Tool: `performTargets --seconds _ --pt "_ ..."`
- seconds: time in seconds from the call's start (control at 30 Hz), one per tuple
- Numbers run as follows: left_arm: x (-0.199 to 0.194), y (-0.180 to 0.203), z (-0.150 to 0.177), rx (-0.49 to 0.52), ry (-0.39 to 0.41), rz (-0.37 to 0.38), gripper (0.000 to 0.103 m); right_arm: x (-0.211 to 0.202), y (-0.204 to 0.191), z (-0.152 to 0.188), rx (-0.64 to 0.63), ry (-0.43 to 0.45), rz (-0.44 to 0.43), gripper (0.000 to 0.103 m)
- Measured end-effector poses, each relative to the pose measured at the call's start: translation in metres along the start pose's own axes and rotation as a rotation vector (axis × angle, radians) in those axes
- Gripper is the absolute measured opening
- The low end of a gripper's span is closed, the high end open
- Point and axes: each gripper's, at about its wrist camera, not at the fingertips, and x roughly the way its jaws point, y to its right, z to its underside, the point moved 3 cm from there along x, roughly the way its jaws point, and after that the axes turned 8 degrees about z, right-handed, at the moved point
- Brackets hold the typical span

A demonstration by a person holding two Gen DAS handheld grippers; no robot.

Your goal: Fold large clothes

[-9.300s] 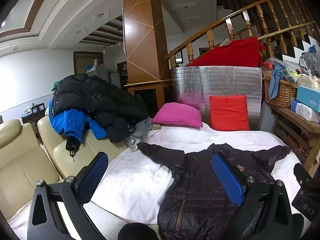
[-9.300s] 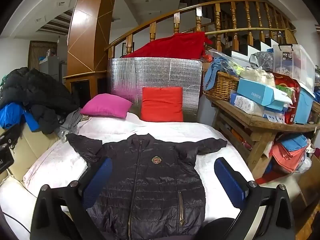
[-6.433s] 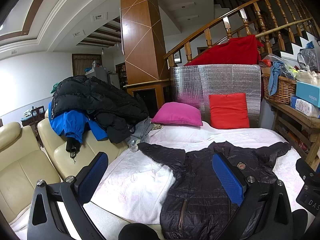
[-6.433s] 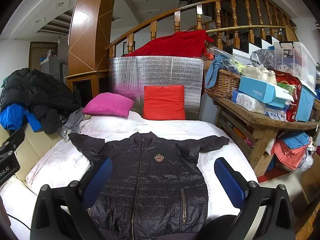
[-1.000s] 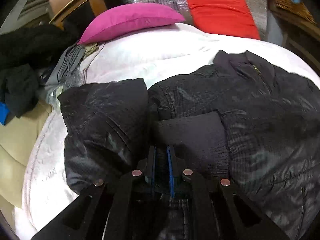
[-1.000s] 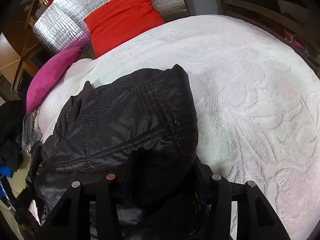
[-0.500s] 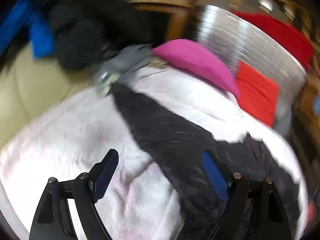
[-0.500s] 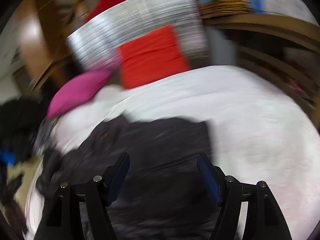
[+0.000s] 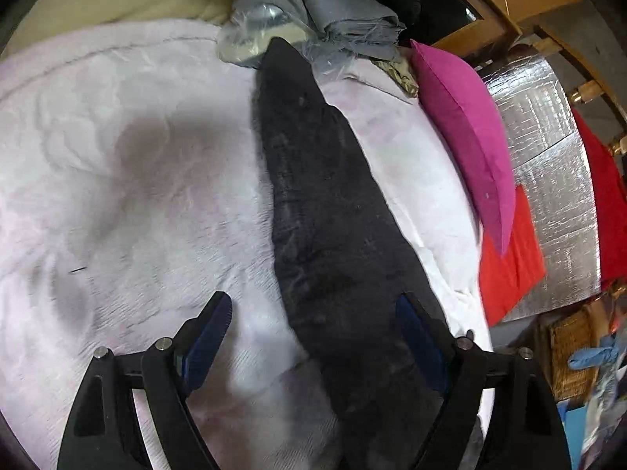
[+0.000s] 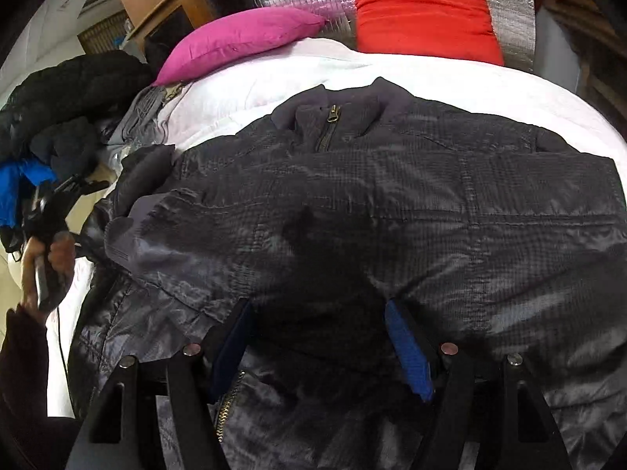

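2 grippers are in view over a bed (image 9: 129, 164) covered in a pale pink-white quilt, and neither grasps anything. The left gripper (image 9: 313, 333) hangs with its jaws spread wide, blue pads showing on both fingers, above a long black sleeve (image 9: 313, 180) that runs away from the camera toward a gray bundle of cloth (image 9: 345, 27) and a clear plastic bag (image 9: 254, 27) at the bed's far edge. The sleeve lies flat and stretched out on the quilt, and it passes between the 2 fingers without either pad visibly touching it. The right gripper (image 10: 325, 337) also has its jaws released, held just above the body of the black quilted jacket (image 10: 392, 203), which lies spread across the middle of the bed with its collar and brass zipper pull (image 10: 334, 114) toward the pillows. The jacket's right sleeve is folded across the chest, forming a straight edge near the right shoulder. In the right wrist view the person's left hand (image 10: 47, 262) grips the left gripper's handle at the bed's left side. A magenta pillow (image 10: 243, 39) and a red pillow (image 10: 423, 15) lean against a silver foil panel (image 9: 548, 149) at the head. Dark coats (image 10: 66, 90) are heaped to the left.
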Motion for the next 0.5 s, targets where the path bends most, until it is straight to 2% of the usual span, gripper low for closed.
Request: performTargets --seconds 0.03,0.07,0.1,0.17,0.33,0.43,0.5 --pt "0.0 0.003 0.0 0.01 0.013 -0.003 0.083 0.0 0.0 0.0 0.002 -0.005 -0.003 0.073" --pt "0.001 0.006 0.0 0.028 0.022 -0.006 0.061 0.002 0.001 0.0 0.003 -0.01 -0.007 0.073" --pt "0.004 0.013 0.0 0.062 0.015 -0.007 0.029 0.005 0.002 -0.001 0.003 -0.012 -0.011 0.073" --pt "0.003 0.028 0.0 0.126 0.032 -0.032 0.014 0.004 0.003 -0.001 0.001 -0.015 -0.018 0.073" --pt "-0.027 0.09 0.017 0.368 0.116 -0.01 0.009 -0.006 0.013 -0.008 0.079 -0.024 -0.09 0.073" --pt "-0.048 0.136 0.05 0.524 0.115 0.019 0.008 -0.019 0.022 -0.013 0.139 0.01 -0.108 0.072" --pt "-0.057 0.167 0.086 0.643 0.1 0.061 0.008 -0.027 0.029 -0.016 0.168 0.043 -0.103 0.073"
